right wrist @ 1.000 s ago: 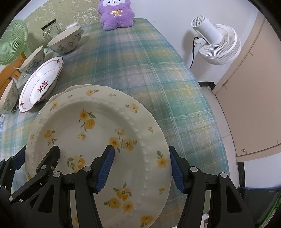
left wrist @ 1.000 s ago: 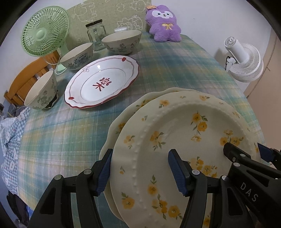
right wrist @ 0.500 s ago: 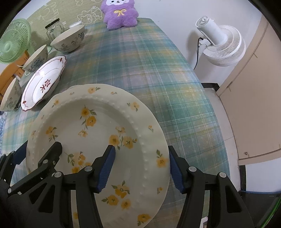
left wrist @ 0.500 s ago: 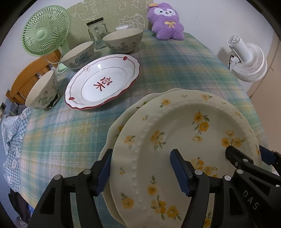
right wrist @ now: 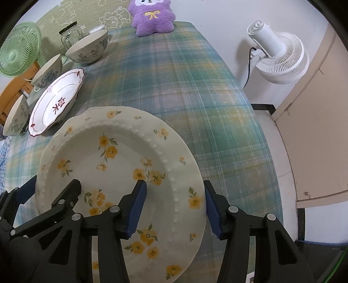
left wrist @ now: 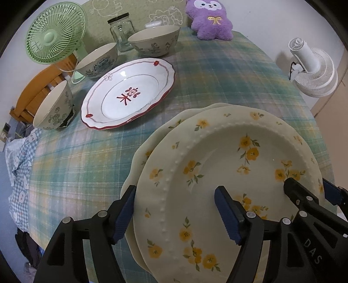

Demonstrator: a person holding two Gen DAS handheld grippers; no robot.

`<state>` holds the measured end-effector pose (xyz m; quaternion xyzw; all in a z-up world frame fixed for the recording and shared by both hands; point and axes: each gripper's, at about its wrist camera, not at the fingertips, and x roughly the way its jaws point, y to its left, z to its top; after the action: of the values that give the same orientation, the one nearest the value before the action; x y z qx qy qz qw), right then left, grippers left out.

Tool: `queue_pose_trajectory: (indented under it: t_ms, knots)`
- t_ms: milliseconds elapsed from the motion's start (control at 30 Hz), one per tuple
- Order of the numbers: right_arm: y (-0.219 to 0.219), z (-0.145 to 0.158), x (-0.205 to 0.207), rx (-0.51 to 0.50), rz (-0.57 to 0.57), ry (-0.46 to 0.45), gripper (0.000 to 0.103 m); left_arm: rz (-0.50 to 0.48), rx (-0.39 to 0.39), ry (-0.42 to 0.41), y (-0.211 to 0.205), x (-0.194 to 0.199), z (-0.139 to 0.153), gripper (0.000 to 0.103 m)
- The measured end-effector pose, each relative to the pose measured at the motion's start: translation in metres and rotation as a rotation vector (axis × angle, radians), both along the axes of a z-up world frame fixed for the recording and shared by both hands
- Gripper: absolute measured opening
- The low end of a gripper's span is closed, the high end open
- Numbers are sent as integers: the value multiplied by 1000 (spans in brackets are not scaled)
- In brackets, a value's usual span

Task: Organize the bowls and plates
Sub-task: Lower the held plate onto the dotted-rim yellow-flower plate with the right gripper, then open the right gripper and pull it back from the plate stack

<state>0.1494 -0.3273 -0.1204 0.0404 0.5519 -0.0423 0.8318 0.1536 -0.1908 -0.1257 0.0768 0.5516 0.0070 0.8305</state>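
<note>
A cream plate with yellow flowers (left wrist: 228,172) lies on top of a second like plate (left wrist: 148,143) on the plaid tablecloth; it also shows in the right wrist view (right wrist: 121,165). My left gripper (left wrist: 174,214) is open, its jaws straddling the top plate's left rim. My right gripper (right wrist: 174,206) is open and straddles the right rim. A white plate with red trim (left wrist: 130,93) and three patterned bowls, near left (left wrist: 54,108), middle (left wrist: 97,61) and far (left wrist: 154,41), stand at the far left.
A green fan (left wrist: 54,37), a glass jar (left wrist: 121,28) and a purple plush toy (left wrist: 211,19) stand at the table's far end. A white fan (right wrist: 280,56) stands on the floor off the table's right edge (right wrist: 261,135). A wooden chair (left wrist: 37,89) is at left.
Both grippers and the top flowered plate have shifted slightly; the plate now sits more squarely over the lower one. Jaws stay open around its rims.
</note>
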Motion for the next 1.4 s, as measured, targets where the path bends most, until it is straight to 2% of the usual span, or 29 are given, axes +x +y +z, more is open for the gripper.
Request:
queue_pose_trajectory:
  t_ms: [100, 333, 433, 533, 633, 700, 800, 1000, 1200, 1400]
  knots:
    - [1, 1, 5, -17, 33, -3, 53, 0, 54, 5, -5, 0, -2, 77]
    - [1, -1, 20, 24, 77, 31, 54, 68, 49, 18, 1, 7, 0, 78]
    - [6, -4, 26, 28, 116, 55, 58, 123, 50, 38, 9, 11, 1, 80]
    - [11, -6, 30, 42, 151, 64, 67, 169, 40, 41, 20, 12, 3, 80]
    - [14, -6, 34, 50, 156, 83, 73, 191, 8, 47, 34, 11, 5, 82]
    - [16, -2, 35, 26, 141, 81, 74, 182, -15, 44, 41, 10, 9, 82]
    - [24, 12, 35, -13, 124, 30, 79, 142, -36, 17, 52, 10, 18, 84]
    - [50, 44, 34, -11, 21, -39, 79, 59, -71, -46, 75, 21, 40, 85]
    - [83, 62, 46, -30, -41, -92, 79, 34, -85, -88, 105, 38, 53, 85]
    - [107, 74, 64, -27, -33, -152, 79, 34, -84, -144, 127, 59, 61, 85]
